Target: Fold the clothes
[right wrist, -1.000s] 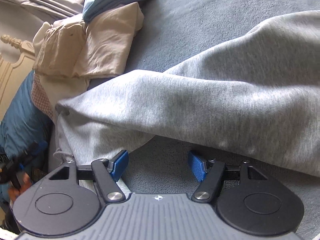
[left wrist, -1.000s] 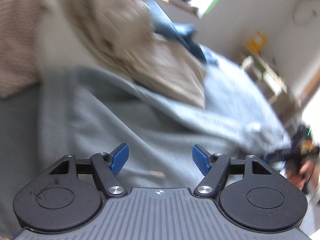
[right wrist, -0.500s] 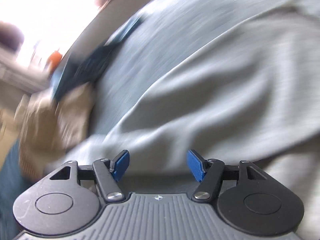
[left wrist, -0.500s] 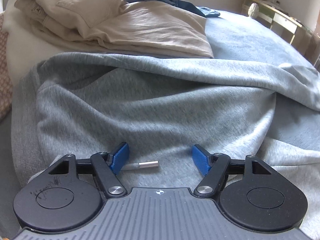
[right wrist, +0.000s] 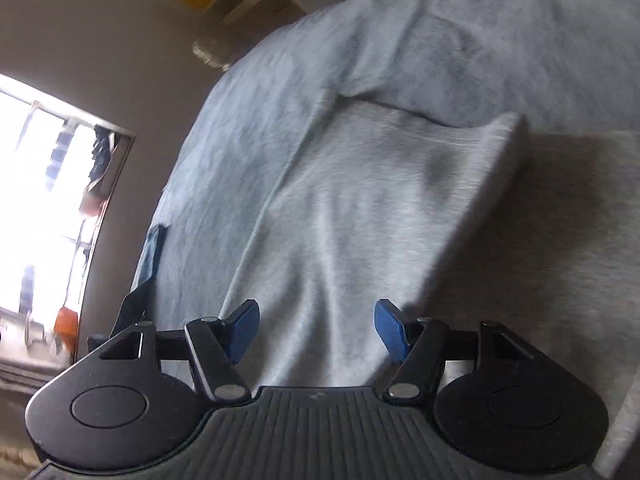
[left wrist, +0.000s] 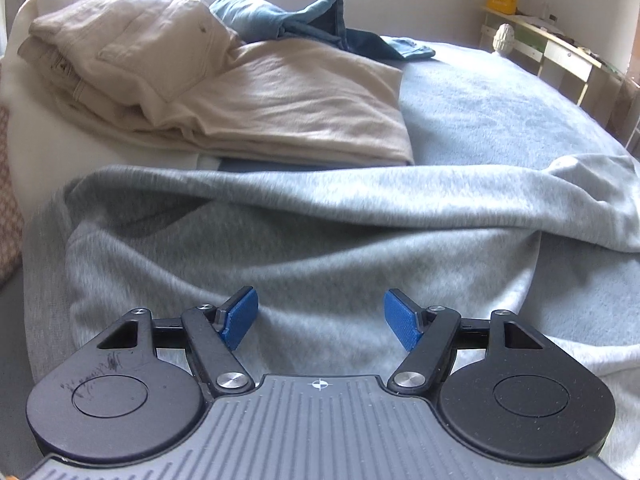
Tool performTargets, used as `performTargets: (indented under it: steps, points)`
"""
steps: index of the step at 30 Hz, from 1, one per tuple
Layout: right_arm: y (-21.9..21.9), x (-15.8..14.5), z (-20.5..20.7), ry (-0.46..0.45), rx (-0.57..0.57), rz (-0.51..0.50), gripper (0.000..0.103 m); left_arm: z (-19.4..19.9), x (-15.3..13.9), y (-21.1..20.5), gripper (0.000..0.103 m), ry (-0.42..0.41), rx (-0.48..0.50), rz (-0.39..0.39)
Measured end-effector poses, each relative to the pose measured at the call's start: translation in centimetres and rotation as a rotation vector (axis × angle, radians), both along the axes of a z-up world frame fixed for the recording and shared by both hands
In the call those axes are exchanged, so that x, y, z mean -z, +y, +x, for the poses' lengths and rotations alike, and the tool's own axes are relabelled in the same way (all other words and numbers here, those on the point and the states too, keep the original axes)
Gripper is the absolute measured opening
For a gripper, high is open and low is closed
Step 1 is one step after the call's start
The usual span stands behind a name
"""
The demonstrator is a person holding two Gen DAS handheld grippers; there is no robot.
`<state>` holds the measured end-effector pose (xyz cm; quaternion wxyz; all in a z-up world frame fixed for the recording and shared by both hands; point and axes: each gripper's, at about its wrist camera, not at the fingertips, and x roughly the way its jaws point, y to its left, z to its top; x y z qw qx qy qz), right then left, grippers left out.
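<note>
Bedspread [left wrist: 500,120] lies bare beyond the grey garment's [left wrist: 320,232] edge — left gripper [left wrist: 320,318] and right gripper [right wrist: 316,330] gape, empty.

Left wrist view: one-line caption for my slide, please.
Open left claw poised over a rumpled grey sweatshirt on the bed, folded beige clothes stacked behind.
</note>
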<state>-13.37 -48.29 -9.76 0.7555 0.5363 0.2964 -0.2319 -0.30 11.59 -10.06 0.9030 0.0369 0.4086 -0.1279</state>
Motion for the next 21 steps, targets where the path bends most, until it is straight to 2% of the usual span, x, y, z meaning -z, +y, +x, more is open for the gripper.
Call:
performTargets:
  steps: [5, 7, 8, 12, 14, 17, 21]
  points:
    - [-2.0, 2.4, -1.5, 0.019, 0.095, 0.057, 0.066, 0.6, 0.0, -1.0, 0.070, -0.008, 0.010, 0.022]
    - [-2.6, 2.8, -1.2, 0.021, 0.099, 0.045, 0.062, 0.8, -0.1, -1.4, 0.070, -0.015, 0.014, 0.024]
    - [-2.8, 2.9, -1.2, 0.021, 0.106, 0.045, 0.056, 0.9, -0.2, -1.6, 0.070, -0.018, 0.016, 0.023]
    - [-3.4, 3.2, -2.1, 0.020, 0.153, 0.088, 0.049, 1.1, -0.4, -2.2, 0.070, -0.033, 0.028, 0.028]
    - [-3.2, 3.1, -2.9, 0.021, 0.190, 0.126, 0.048, 1.3, -0.4, -2.4, 0.070, -0.040, 0.035, 0.030]
    - [-3.1, 2.9, -3.9, 0.045, 0.242, 0.118, 0.050, 1.5, -0.2, -2.7, 0.070, -0.047, 0.046, 0.031]
    - [-4.0, 4.2, -3.8, 0.023, 0.275, 0.131, 0.049, 2.1, 0.5, -3.1, 0.070, -0.039, 0.056, 0.023]
